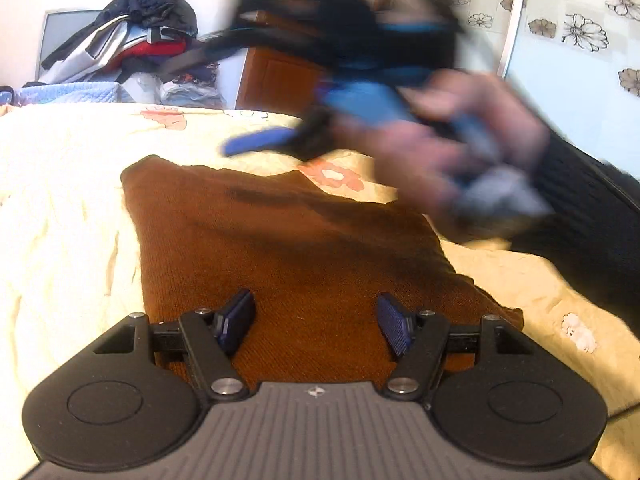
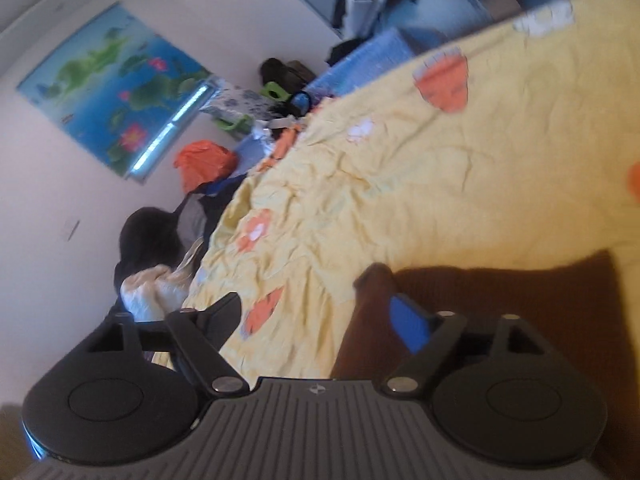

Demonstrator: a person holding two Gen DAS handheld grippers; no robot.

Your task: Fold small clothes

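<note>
The left hand-held gripper (image 1: 316, 320) is spread wide over the brown sweater (image 1: 288, 232); the right hand-held gripper (image 2: 316, 320), also spread, looks blurry.

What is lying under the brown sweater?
The brown sweater lies flat on a yellow bedsheet with orange flowers, which shows all around it. Whatever is directly beneath the sweater is covered. The open left gripper hovers over its near edge.

Black left tool (image 1: 316, 320), blue ribbed pads (image 1: 394, 326), silver screws, grey ridged body
</note>
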